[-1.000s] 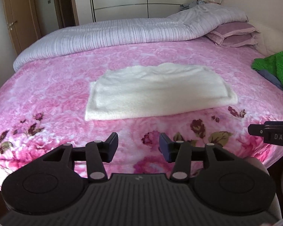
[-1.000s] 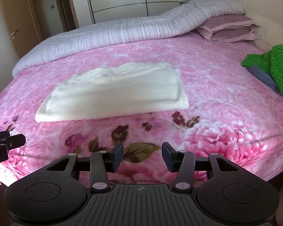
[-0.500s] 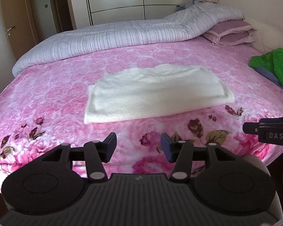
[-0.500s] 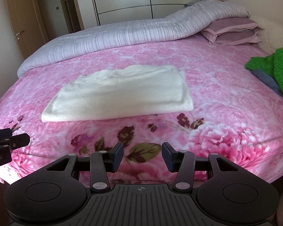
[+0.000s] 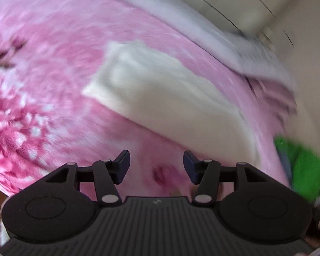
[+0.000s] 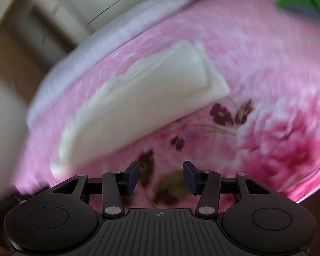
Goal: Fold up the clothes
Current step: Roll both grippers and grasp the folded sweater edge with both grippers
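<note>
We see no writing we can read; both views are blurry and tilted. Our left claw (image 5: 156, 166) is spread wide and holds nothing. Our right claw (image 6: 161, 178) is wide too, also holding nothing. Both hang over the pink bed (image 5: 53, 68). One folded white cloth (image 6: 143, 98) lies on it, just past the claws. One green cloth (image 5: 305, 166) sits farther off.
</note>
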A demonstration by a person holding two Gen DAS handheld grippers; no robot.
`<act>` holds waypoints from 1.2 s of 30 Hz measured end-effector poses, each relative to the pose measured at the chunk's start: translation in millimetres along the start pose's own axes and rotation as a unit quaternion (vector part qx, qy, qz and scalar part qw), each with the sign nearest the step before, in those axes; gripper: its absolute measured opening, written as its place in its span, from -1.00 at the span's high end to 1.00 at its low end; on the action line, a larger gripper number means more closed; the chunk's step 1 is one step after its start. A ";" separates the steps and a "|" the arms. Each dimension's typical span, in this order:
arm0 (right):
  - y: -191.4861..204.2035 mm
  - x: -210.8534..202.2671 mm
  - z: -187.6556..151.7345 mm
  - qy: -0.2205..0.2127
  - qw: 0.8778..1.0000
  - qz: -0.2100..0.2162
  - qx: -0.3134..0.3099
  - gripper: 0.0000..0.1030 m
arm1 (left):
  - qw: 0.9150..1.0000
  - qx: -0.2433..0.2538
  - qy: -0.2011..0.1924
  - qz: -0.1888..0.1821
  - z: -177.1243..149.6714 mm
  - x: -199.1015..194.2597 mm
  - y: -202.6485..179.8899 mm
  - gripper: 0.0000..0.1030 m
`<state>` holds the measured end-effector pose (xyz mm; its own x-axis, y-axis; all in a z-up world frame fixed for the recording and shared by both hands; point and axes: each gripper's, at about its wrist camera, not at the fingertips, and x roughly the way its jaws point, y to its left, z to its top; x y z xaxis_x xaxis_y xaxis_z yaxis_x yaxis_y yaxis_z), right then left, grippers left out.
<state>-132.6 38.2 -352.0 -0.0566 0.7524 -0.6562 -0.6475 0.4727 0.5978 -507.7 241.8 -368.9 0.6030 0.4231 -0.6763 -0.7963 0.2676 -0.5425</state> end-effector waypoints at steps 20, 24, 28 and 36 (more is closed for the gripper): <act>-72.4 93.0 66.5 -0.091 0.961 0.044 0.258 0.71 | 0.987 -0.143 -0.069 -0.001 56.0 88.2 56.8 0.60; -68.7 78.8 68.5 -0.093 0.970 0.040 0.223 0.84 | 0.994 -0.079 -0.080 0.008 55.6 73.7 41.0 0.75; -61.4 63.7 68.9 -0.089 0.976 0.035 0.195 0.87 | 0.997 -0.035 -0.074 0.005 50.1 54.5 29.6 0.81; -76.2 -0.1 36.3 -0.057 0.982 0.019 0.177 0.87 | 1.000 -0.022 -0.020 -0.003 -8.0 -0.8 29.9 0.81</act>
<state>-55.7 18.8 -380.8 0.0238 0.8097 -0.5863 -0.3410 0.5579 0.7566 -531.6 242.6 -388.6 0.6044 0.4564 -0.6530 -0.7894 0.2321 -0.5684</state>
